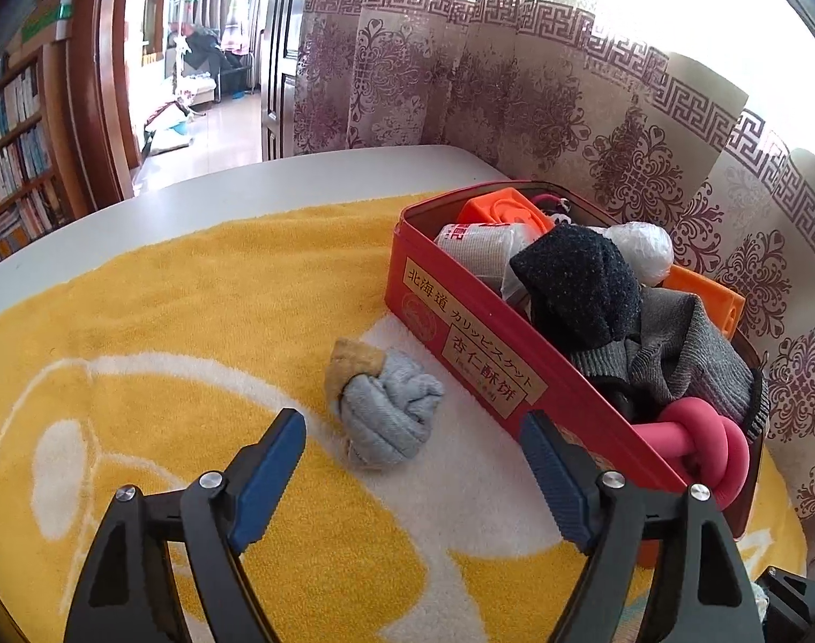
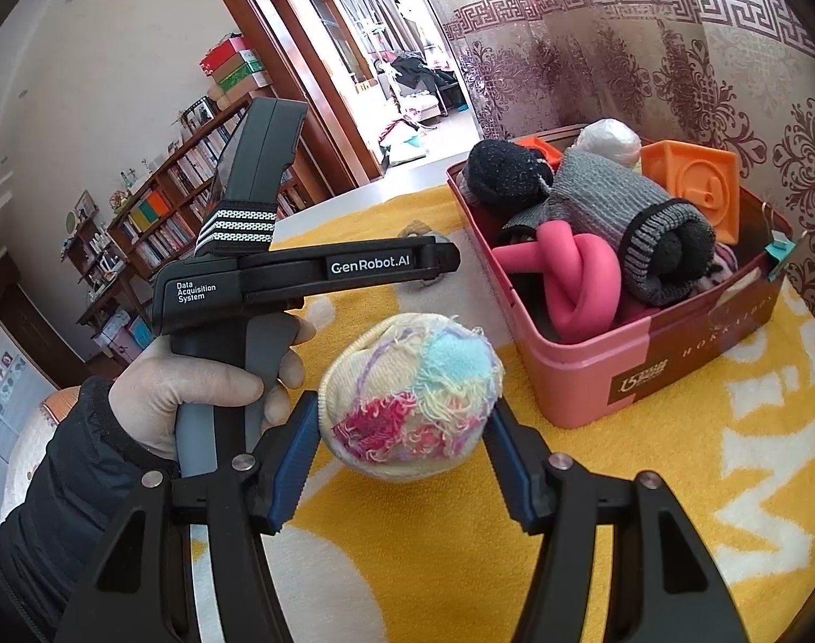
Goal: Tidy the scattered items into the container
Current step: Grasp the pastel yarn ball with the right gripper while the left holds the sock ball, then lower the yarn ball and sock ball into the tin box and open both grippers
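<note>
Right gripper [image 2: 404, 428] clamped on rolled sock ball [image 2: 410, 394]; left gripper [image 1: 412, 461] jaws spread, empty, grey sock [image 1: 388, 412] just beside red tin [image 1: 461, 343].

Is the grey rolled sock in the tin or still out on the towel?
Out. The grey rolled sock lies on the yellow towel beside the red tin.

Domestic living space, lived in.
Wooden bookshelves [image 2: 171, 214] packed with books line one wall; a patterned curtain [image 1: 595, 107] hangs behind a white table [image 1: 278, 182] covered by a yellow towel [image 1: 193, 321]. A wood-framed doorway [image 2: 300, 80] opens onto another room holding clothes and furniture.
</note>
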A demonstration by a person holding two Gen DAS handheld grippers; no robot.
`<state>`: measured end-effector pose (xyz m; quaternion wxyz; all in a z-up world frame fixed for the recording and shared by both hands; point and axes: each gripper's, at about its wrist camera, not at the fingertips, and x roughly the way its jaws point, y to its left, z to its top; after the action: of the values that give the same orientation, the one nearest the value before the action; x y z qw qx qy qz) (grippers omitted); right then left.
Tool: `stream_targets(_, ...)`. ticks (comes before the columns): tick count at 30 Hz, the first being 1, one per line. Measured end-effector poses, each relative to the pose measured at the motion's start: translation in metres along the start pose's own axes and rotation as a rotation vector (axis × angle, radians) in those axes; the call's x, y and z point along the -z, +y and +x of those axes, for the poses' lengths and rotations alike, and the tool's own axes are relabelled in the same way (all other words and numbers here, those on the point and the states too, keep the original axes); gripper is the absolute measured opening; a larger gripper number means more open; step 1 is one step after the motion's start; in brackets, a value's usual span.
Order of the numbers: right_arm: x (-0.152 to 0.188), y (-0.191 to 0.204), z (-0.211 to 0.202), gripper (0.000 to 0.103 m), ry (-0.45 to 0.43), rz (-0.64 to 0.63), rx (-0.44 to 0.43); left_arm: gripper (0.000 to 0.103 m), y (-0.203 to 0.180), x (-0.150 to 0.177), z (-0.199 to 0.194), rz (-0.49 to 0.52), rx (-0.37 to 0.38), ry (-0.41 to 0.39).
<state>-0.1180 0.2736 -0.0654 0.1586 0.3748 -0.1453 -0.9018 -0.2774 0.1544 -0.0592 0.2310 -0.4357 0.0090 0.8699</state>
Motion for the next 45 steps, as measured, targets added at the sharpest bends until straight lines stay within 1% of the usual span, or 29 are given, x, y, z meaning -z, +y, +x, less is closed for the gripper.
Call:
stream_targets(6,0.0,0.001,0.001,0.064,0.003,0.0,-0.005,0.084,0.006,-0.01,0.015,-0.01,-0.039,0.008)
stream_targets(7,0.0,0.001,0.001,0.064,0.003,0.001,-0.005,0.081,0.008,-0.011,0.017,-0.02,-0.044,0.008)
stream_targets(8,0.0,0.001,0.001,0.064,0.003,0.002,-0.005,0.074,0.011,-0.012,0.02,-0.031,-0.046,0.011)
stream_targets(9,0.0,0.001,0.001,0.064,0.003,0.002,-0.004,0.056,0.014,-0.013,0.023,-0.041,-0.05,0.023)
stream_targets(10,0.0,0.001,0.001,0.064,0.003,0.003,-0.004,0.049,0.018,-0.012,0.027,-0.054,-0.055,0.039)
stream_targets(11,0.0,0.001,0.001,0.064,0.002,0.002,-0.005,0.049,0.021,-0.012,0.029,-0.07,-0.049,0.043)
stream_targets(12,0.0,0.001,0.001,0.064,-0.001,0.002,-0.006,0.046,0.021,-0.011,0.03,-0.075,-0.041,0.04)
stream_targets(17,-0.002,0.001,-0.006,0.064,-0.036,0.004,-0.015,0.045,0.019,-0.007,0.015,-0.073,-0.056,0.006)
stream_targets(21,-0.005,0.0,-0.015,0.064,-0.073,0.011,-0.031,0.045,0.024,-0.007,-0.008,-0.102,-0.045,-0.035)
stream_targets(24,-0.012,-0.004,-0.025,0.064,-0.104,0.023,-0.025,0.045,0.023,-0.007,-0.025,-0.11,-0.034,-0.058)
stream_targets(29,-0.035,-0.025,-0.049,0.064,-0.182,0.053,0.041,0.045,0.007,-0.008,-0.045,-0.088,0.005,-0.088)
stream_targets(32,-0.058,-0.037,-0.06,0.064,-0.23,0.049,0.103,0.045,-0.005,-0.008,-0.051,-0.07,0.031,-0.097)
stream_targets(34,-0.075,-0.043,-0.062,0.064,-0.247,0.047,0.126,0.045,-0.012,-0.007,-0.052,-0.06,0.044,-0.099)
stream_targets(38,-0.106,-0.048,-0.05,0.064,-0.237,0.024,0.145,0.045,-0.021,-0.004,-0.056,-0.044,0.061,-0.099)
stream_targets(42,-0.131,-0.051,-0.02,0.064,-0.197,0.0,0.155,0.045,-0.024,0.0,-0.057,-0.037,0.072,-0.096)
stream_targets(45,-0.141,-0.056,0.005,0.064,-0.163,-0.009,0.179,0.045,-0.022,0.002,-0.056,-0.042,0.076,-0.092)
